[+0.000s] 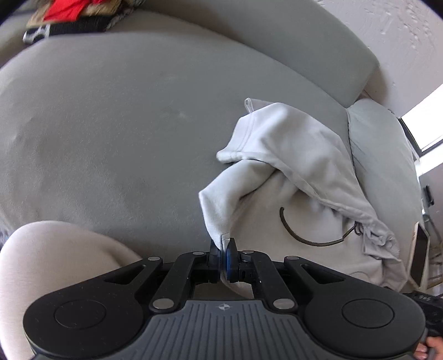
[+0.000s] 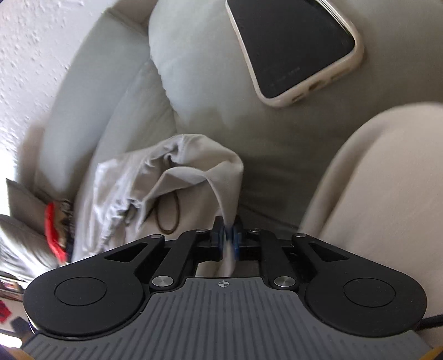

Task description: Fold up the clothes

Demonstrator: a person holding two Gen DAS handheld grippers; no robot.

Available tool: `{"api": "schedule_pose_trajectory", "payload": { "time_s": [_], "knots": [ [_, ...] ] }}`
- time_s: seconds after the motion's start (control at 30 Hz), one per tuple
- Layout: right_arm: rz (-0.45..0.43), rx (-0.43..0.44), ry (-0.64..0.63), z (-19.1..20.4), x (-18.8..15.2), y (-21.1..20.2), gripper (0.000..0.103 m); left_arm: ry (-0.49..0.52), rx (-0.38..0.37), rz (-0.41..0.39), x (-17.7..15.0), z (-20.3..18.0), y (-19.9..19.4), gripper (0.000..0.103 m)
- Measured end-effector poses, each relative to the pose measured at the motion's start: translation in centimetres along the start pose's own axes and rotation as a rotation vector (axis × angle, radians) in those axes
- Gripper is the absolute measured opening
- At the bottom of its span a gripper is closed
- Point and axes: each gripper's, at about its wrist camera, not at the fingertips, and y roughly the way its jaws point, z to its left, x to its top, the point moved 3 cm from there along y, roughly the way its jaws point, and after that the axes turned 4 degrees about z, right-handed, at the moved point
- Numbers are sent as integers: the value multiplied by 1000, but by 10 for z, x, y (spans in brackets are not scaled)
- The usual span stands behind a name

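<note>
A light grey garment with a dark drawstring lies bunched on a grey bed sheet. My left gripper is shut on a hemmed corner of it, the cloth rising from the jaws toward the heap. In the right wrist view the same grey garment hangs crumpled, its drawstring looped below a fold. My right gripper is shut on another edge of the cloth, which runs down between its fingers. This view is blurred by motion.
A phone in a pale case lies on the sheet at upper right. Grey pillows lean at the headboard by a textured wall. A red and black pile of clothes sits far left. A person's beige-clad knee is close by.
</note>
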Motion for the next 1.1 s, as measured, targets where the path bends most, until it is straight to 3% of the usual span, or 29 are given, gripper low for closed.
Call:
{"api": "schedule_pose_trajectory", "payload": {
  "time_s": [0.03, 0.3, 0.37, 0.4, 0.47, 0.53, 0.63, 0.7, 0.87, 0.9, 1.0, 1.1],
  "knots": [
    [-5, 23, 7, -2, -1, -1, 46, 8, 4, -18, -1, -2, 0, 3],
    [-68, 90, 63, -25, -21, 7, 37, -86, -44, -46, 1, 8, 13, 5],
    [-107, 100, 67, -24, -22, 4, 24, -101, -55, -50, 1, 10, 13, 5],
    [-126, 105, 69, -24, -23, 2, 1, -107, -59, -52, 1, 11, 12, 5],
    [-164, 115, 73, -23, -24, -2, 1, -118, -67, -56, 1, 14, 10, 6],
    [-158, 115, 73, -22, -24, -1, 4, -116, -61, -57, 1, 13, 10, 6],
    [-99, 166, 143, -27, -23, 10, 23, -113, -55, -57, 2, 11, 13, 6],
    [-111, 189, 155, -26, -24, 15, 30, -119, -58, -56, 2, 12, 13, 6],
    [-160, 230, 124, -18, -21, 25, 33, -139, -77, -61, 2, 15, 16, 7],
    [-157, 225, 113, -20, -21, 22, 32, -144, -83, -63, 3, 16, 16, 7],
    [-153, 192, 103, -18, -21, 24, 3, -154, -98, -71, 3, 18, 20, 7],
    [-113, 224, 130, -14, -26, 11, 1, -156, -103, -65, 2, 17, 17, 7]
  ]
}}
